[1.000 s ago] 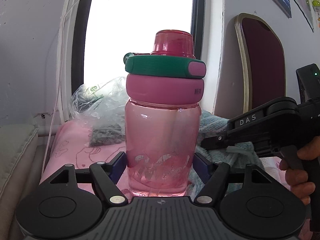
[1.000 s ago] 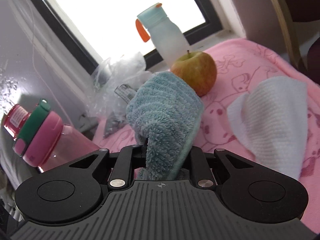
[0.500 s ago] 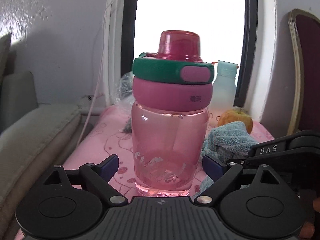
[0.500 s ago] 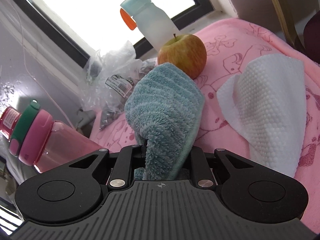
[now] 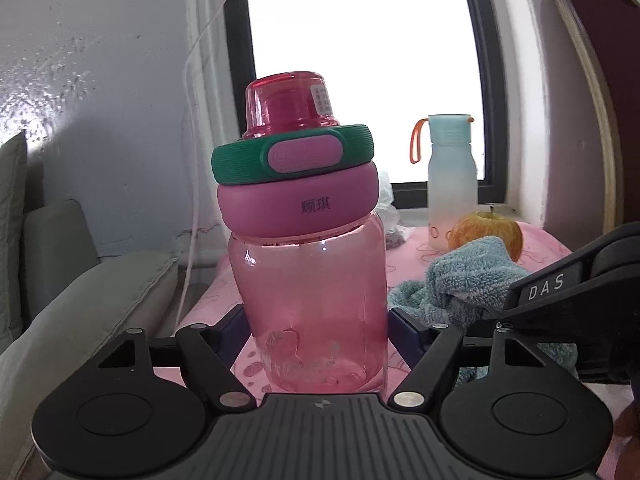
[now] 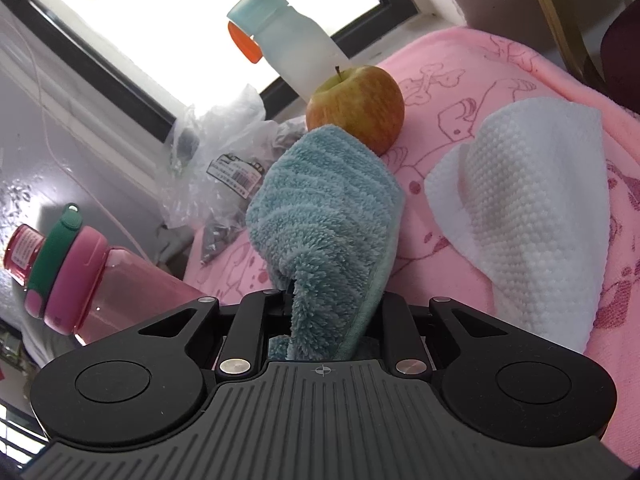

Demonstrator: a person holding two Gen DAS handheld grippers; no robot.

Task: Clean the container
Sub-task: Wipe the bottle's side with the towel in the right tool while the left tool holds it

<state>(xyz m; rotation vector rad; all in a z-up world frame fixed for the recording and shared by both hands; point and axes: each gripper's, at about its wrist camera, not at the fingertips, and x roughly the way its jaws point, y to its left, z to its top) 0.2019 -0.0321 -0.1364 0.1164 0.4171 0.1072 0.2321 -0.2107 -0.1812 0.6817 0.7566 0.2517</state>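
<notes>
Centrally, pink blanket spread under everything; pink bottle upright, clamped between left tongs; right tongs closed on teal cloth, just right of bottle; apple behind.

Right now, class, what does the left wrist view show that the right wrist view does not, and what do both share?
Only the left wrist view: a grey cushion and the left claw gripping the pink bottle.
Only the right wrist view: a white cloth and a plastic bag.
Both: the pink bottle, blue towel, apple and frosted bottle.
</notes>
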